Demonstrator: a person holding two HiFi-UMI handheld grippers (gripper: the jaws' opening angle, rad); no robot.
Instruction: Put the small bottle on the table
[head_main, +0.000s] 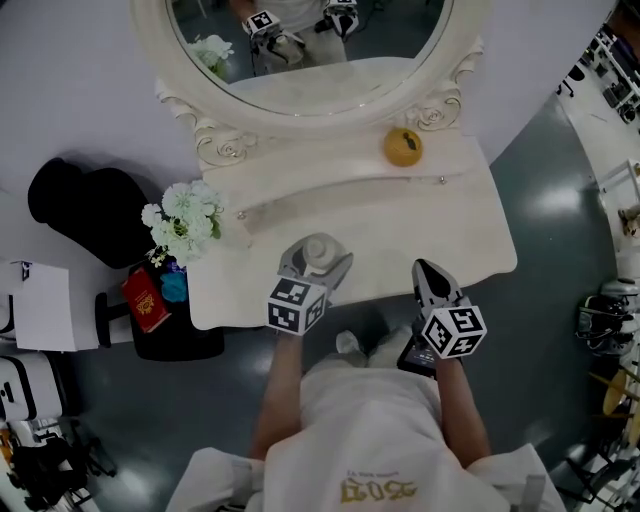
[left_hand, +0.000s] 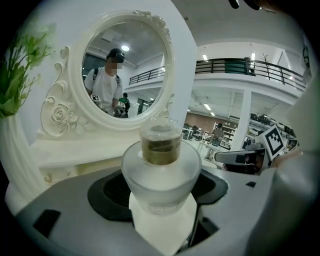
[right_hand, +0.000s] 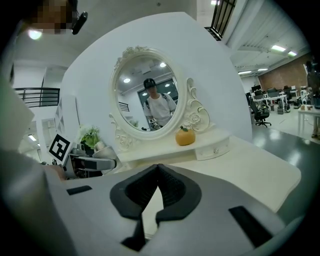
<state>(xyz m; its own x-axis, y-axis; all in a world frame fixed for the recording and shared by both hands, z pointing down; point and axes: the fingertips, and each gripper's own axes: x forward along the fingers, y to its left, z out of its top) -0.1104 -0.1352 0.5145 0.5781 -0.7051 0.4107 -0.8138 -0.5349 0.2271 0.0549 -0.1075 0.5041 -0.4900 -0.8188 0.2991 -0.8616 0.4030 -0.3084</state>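
Note:
The small bottle (head_main: 318, 250) is frosted glass with a clear cap over amber liquid. It sits between the jaws of my left gripper (head_main: 315, 264), above the front part of the white dressing table (head_main: 400, 230). In the left gripper view the bottle (left_hand: 161, 172) fills the gap, with both dark pads (left_hand: 107, 189) against its sides; whether its base rests on the table I cannot tell. My right gripper (head_main: 428, 272) hovers at the table's front edge to the right, its jaws (right_hand: 159, 167) shut on nothing.
An oval mirror (head_main: 310, 95) in a carved frame stands at the back. An orange fruit-shaped object (head_main: 403, 147) sits on the raised shelf at the right. White flowers (head_main: 185, 222) stand at the table's left end, above a low black stand with a red book (head_main: 147, 300).

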